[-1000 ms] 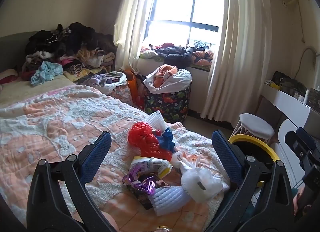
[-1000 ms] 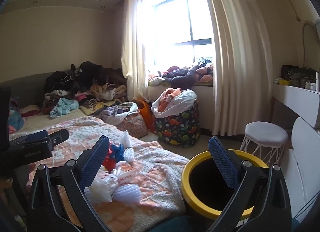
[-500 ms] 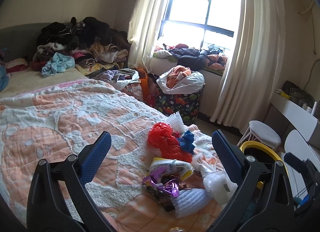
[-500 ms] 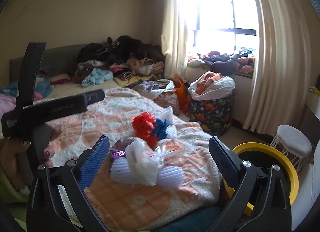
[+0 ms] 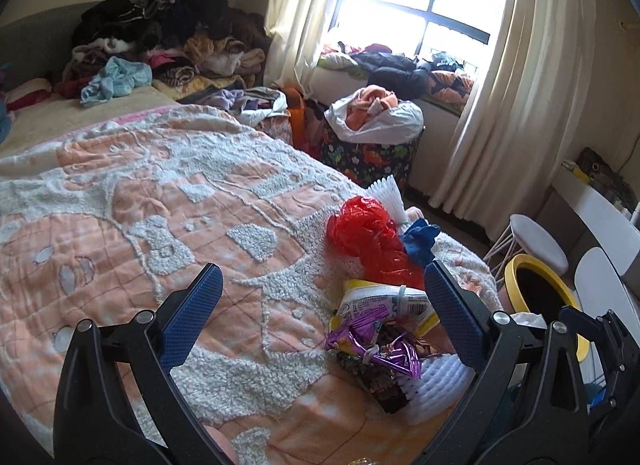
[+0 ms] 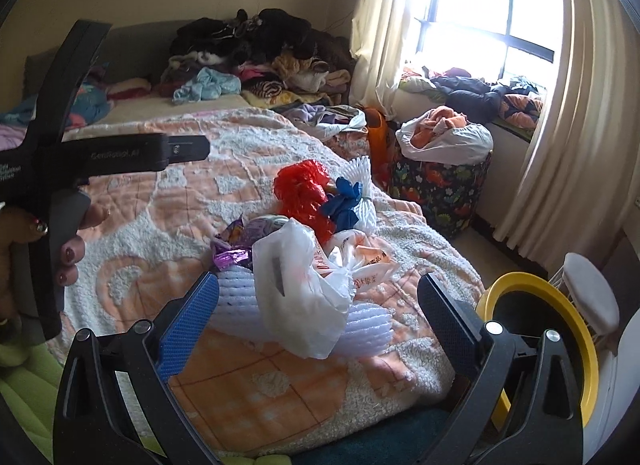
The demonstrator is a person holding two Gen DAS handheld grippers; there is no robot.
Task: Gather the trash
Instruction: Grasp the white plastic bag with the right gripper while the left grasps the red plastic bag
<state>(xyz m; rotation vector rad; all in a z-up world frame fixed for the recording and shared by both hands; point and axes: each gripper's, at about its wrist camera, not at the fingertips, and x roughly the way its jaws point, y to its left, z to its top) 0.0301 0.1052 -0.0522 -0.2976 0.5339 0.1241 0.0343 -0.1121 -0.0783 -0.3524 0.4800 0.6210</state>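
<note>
I hold both grippers over the bed corner, jaws spread wide and empty: the right gripper [image 6: 318, 315] faces the white plastic bag [image 6: 302, 297] atop the trash heap on the blanket [image 6: 132, 233]; the left gripper [image 5: 320, 305] hangs near the purple wrapper [image 5: 374, 339] and red bag [image 5: 370, 239]. I judge the bag first: pinch a bunched fold, not loose film, lift straight, then swing right to the yellow-rimmed bin [image 6: 540, 349] just beside the bed.

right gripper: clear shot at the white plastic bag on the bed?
Probably yes. The right gripper is open, and the white plastic bag sits on top of the pile straight ahead between its fingers, nothing covering it.
</note>
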